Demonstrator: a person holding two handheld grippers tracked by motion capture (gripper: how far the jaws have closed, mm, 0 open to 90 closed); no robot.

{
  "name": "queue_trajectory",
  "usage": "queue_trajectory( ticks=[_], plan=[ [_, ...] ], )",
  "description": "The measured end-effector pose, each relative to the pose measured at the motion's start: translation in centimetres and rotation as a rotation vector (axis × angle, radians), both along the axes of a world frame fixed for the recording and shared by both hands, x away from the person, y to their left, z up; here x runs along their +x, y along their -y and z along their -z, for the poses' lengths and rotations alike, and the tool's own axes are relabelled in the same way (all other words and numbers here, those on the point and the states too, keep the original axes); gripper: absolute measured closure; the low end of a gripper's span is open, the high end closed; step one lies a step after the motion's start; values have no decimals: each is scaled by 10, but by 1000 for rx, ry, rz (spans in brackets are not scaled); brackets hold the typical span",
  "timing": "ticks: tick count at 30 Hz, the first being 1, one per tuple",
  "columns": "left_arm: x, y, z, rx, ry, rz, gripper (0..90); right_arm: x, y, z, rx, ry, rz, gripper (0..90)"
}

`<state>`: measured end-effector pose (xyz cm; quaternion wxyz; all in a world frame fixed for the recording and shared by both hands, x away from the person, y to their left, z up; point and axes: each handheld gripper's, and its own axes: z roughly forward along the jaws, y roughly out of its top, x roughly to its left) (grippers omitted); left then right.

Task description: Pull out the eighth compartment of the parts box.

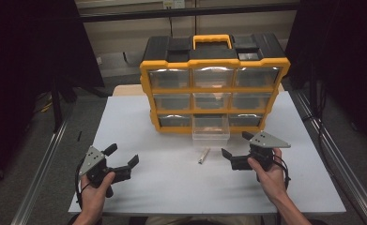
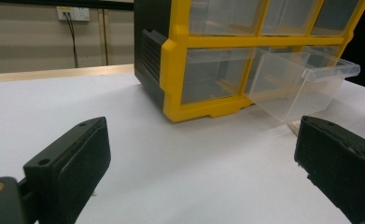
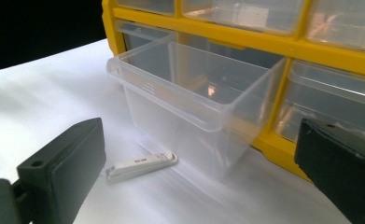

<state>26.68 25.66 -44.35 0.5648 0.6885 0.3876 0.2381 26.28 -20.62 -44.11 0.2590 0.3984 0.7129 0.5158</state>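
White tabletop (image 1: pixel 172 183) lay under our yellow-framed organizer (image 1: pixel 214 84); its clear plastic drawer (image 1: pixel 211 127) stood pulled out. We judged the slim white nail clipper (image 1: pixel 203 155), just before it, not yet stowed. Our left gripper (image 1: pixel 123 164) and right gripper (image 1: pixel 235 150) gaped empty.
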Motion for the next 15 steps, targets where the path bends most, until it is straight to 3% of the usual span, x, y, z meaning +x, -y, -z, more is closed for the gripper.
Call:
queue_trajectory(
  ticks=[6, 13, 14, 15],
  plan=[
    [2, -3, 2, -13, -4, -19, 36, -14, 13, -1, 6, -2, 28, 18],
    [0, -8, 3, -23, -12, -26, 37, -16, 27, 4, -10, -27, 74, 25],
    [-1, -6, 3, -53, -10, -41, 37, -18, 30, 6, -13, -34, 81, 25],
    [-1, -9, 2, -20, -10, -27, 37, -19, 32, 6, -17, -33, 83, 25]
  ],
)
